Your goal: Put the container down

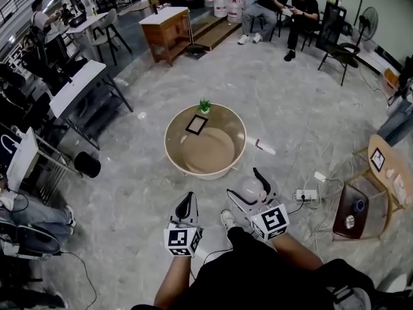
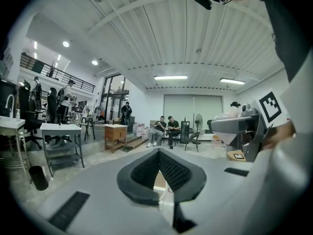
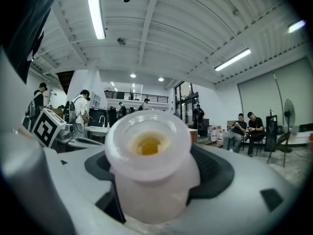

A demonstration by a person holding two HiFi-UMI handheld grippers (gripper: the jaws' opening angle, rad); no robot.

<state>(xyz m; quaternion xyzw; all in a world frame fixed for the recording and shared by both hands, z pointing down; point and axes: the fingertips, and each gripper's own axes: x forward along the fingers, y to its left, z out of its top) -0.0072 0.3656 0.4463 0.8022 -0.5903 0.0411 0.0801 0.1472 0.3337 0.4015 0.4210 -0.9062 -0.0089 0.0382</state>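
Note:
The container (image 1: 251, 190) is a translucent white plastic jar, held in the air over the floor just in front of the round table (image 1: 175, 132). My right gripper (image 1: 248, 185) is shut on it. In the right gripper view the jar (image 3: 149, 180) fills the middle, its open mouth facing the camera with something yellowish inside, and the right gripper (image 3: 151, 163) has its dark pads (image 3: 215, 173) pressed on both sides. My left gripper (image 1: 186, 206) hangs beside it to the left, shut and holding nothing. In its own view the left gripper (image 2: 159, 153) has its tips meeting.
The round table carries a small green plant (image 1: 204, 105) and a black-framed card (image 1: 196, 124). A power strip (image 1: 306, 195) with cables lies on the floor to the right, near a wooden side table (image 1: 387, 166). Desks (image 1: 77, 89) stand at left, and seated people (image 1: 284, 2) are at the back.

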